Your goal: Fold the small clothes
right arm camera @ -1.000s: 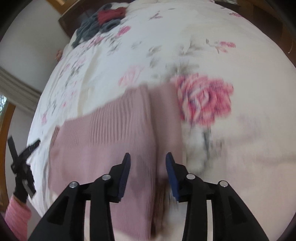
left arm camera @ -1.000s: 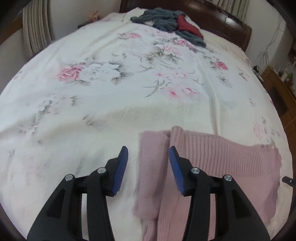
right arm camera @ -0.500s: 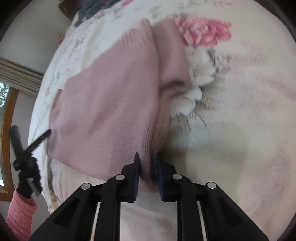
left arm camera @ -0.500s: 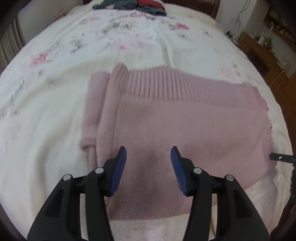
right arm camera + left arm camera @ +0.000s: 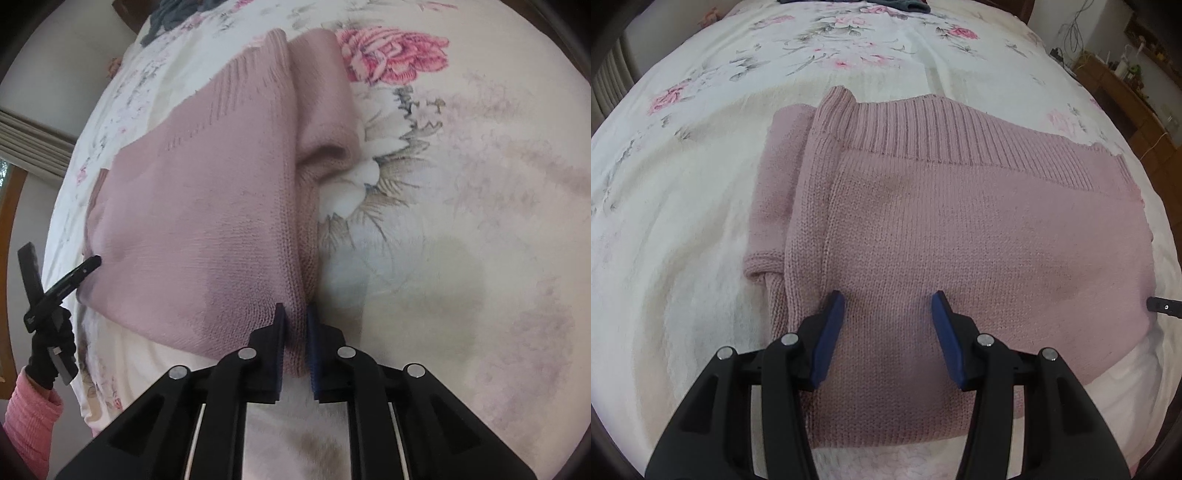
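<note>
left wrist: close above pink sweater (image 5: 960, 229), facing toward headboard | right wrist: low at sweater's edge, facing across bedspread (image 5: 480, 184) | shared: sweater, bedspread

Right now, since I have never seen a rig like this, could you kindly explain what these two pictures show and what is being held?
There is no robot here: a person holds a two-finger clamp tool in each hand, and a wide-angle camera on each tool looks forward along its fingers. One picture comes from the left tool, the other from the right. A pink knit sweater lies on a bed with a floral bedspread. The left gripper is open above the sweater, holding nothing. The right gripper is shut on the sweater's edge. The right view also shows the person's gloved hand carrying the left tool, and some dark clothes at the far end of the bed.
</note>
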